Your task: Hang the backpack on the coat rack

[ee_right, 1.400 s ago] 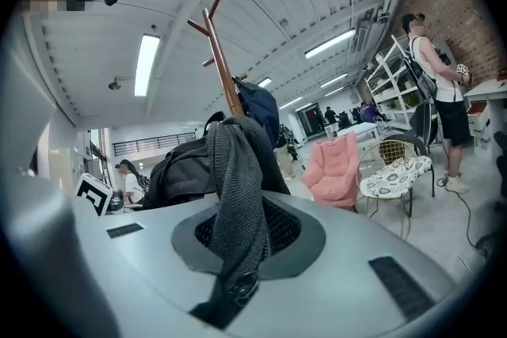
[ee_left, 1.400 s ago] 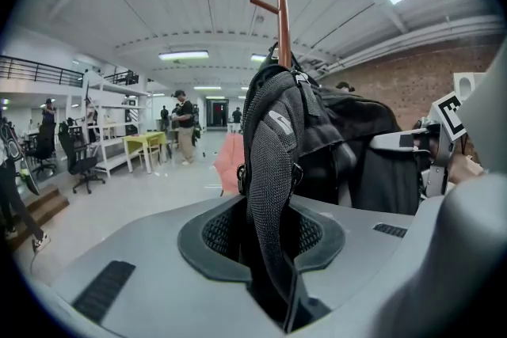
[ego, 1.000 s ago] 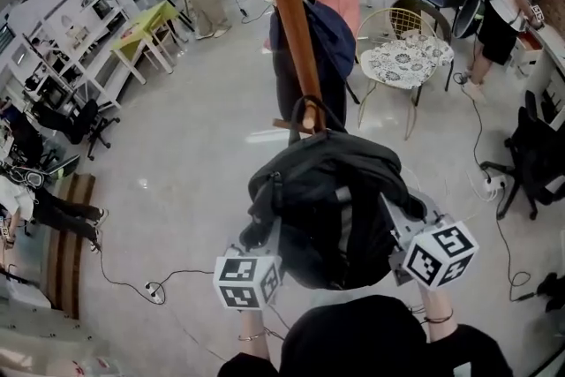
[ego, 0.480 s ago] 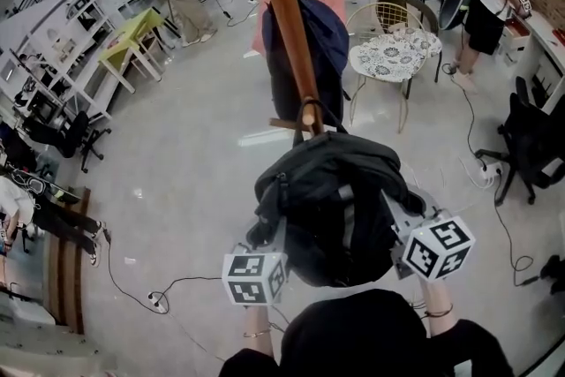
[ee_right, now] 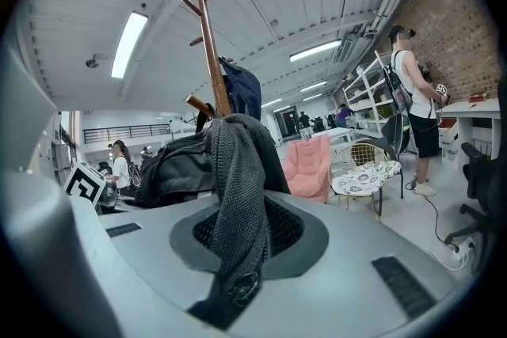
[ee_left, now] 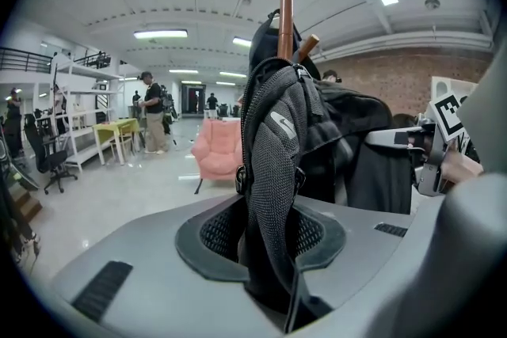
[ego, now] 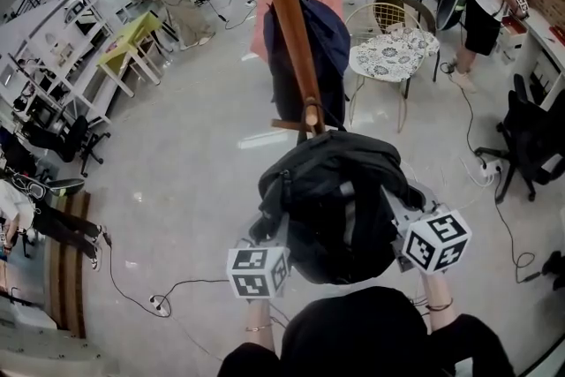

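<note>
Holding the black backpack [ego: 340,207] up beside the wooden coat rack [ego: 287,22], I am bringing its top right against the lower peg [ego: 311,113]. My left gripper [ego: 265,231] is pinching one mesh shoulder strap [ee_left: 273,170], its jaws just easing apart with the fabric between them. My right gripper [ego: 402,218] is clenching the other strap [ee_right: 238,202] tightly. A navy bag [ego: 309,44] is hanging behind the pole.

— "Is the black fabric backpack [ego: 340,207] hooked over the short wooden peg [ego: 310,113]?"

— "Cannot tell; it's too small in the head view. The brown wooden coat rack [ego: 288,22] runs off the top edge, its foot hidden behind the bag."
</note>
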